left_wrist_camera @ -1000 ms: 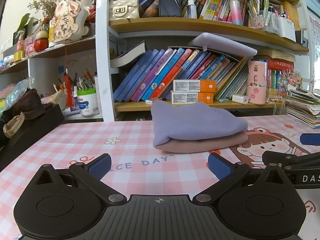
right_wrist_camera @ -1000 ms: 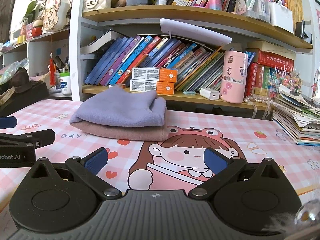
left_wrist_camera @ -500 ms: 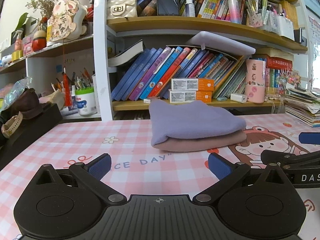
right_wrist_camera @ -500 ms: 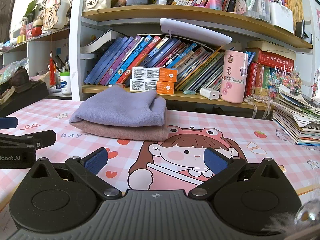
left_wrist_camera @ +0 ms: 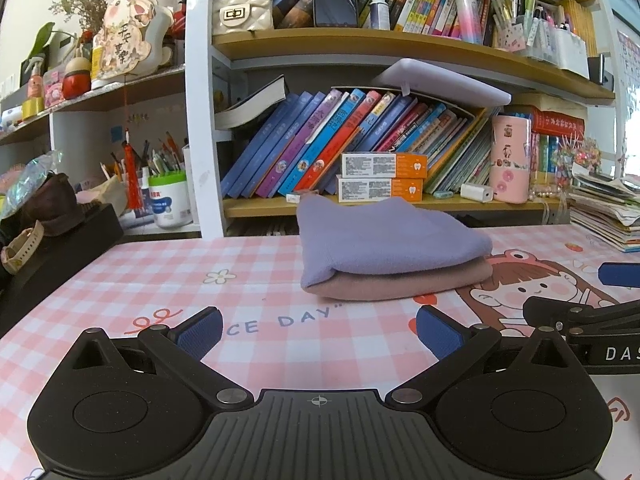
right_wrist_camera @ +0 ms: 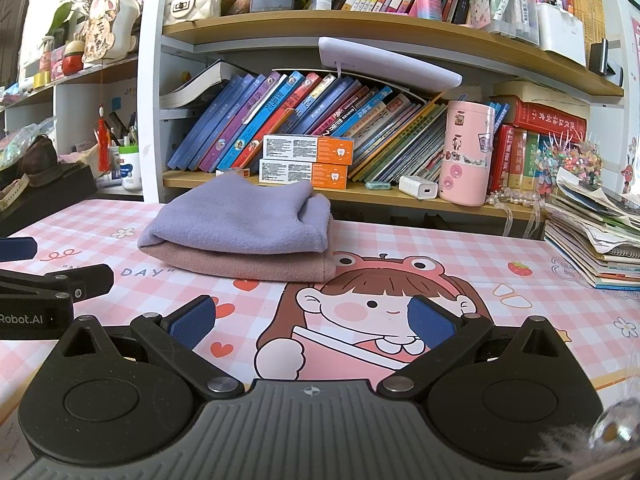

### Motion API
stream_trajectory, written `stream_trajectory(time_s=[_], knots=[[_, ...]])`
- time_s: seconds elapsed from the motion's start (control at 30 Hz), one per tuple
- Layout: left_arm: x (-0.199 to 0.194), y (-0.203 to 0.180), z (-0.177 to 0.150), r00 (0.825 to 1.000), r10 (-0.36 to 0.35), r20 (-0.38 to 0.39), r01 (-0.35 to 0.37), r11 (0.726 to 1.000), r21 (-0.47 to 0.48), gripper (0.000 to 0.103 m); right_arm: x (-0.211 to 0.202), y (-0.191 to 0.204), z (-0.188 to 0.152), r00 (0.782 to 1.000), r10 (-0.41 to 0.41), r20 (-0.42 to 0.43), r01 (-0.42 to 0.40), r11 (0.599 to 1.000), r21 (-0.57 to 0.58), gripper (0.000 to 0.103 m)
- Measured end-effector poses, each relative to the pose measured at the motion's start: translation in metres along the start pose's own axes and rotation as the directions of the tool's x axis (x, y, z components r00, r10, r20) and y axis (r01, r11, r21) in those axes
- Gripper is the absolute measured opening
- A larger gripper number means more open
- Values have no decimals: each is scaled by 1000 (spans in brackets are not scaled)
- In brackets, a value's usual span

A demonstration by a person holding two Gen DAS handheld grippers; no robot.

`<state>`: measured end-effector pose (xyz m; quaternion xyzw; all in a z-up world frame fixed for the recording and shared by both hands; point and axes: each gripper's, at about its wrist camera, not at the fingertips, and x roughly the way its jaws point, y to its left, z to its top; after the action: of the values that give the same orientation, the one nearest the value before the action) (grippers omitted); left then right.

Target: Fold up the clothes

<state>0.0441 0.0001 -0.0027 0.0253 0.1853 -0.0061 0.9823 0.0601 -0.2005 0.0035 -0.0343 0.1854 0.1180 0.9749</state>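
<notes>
The purple garment (left_wrist_camera: 384, 236) lies folded on top of the pink garment (left_wrist_camera: 404, 284), and the two form one stack on the pink checked table mat (left_wrist_camera: 168, 280), in front of the bookshelf (left_wrist_camera: 360, 204). In the right wrist view the same stack sits left of centre, with the purple garment (right_wrist_camera: 240, 220) covering most of the pink garment (right_wrist_camera: 248, 266).

The left gripper (left_wrist_camera: 318, 330) rests low over the mat, near the stack but apart from it. Its jaws are spread wide and hold nothing. The right gripper (right_wrist_camera: 312, 318) is in the same condition: jaws spread, nothing between the blue pads (right_wrist_camera: 192, 320), well short of the cloth.

Handling judgement: both garments appear to be soft knit or fleece, light, limp and not fragile. The material will sag and drape when lifted and will not hold a shape unsupported. The surface looks matt, so slipping between the pads is unlikely.

Recommended hold: pinch at an edge or corner, not the rounded fold. The fold faces the left side of the stack; the open layered edges show on the right side in the right wrist view. A pinch there may catch several layers at once. Lifting one corner alone is likely to unfold the stack; support from both grippers is advisable.
</notes>
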Motion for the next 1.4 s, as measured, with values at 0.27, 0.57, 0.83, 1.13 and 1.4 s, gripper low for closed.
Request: stream_trajectory(time_s=[0.27,0.57,0.83,1.13,1.4], knots=[[0,-1,0,1000,-1,-5,1,1000,4,103,0,0,0,1000,0,0,0,1000,0,103],[1,-2,0,1000,-8,-5,9,1000,9,103,0,0,0,1000,0,-2,0,1000,0,103],[1,-3,0,1000,-11,-6,11,1000,13,103,1,0,0,1000,1,-5,-1,1000,1,103],[1,-4,1,1000,-12,-4,12,1000,21,103,1,0,0,1000,1,-6,-1,1000,0,103],[2,-5,1,1000,-7,-9,7,1000,24,103,0,0,0,1000,1,-7,-1,1000,1,103]])
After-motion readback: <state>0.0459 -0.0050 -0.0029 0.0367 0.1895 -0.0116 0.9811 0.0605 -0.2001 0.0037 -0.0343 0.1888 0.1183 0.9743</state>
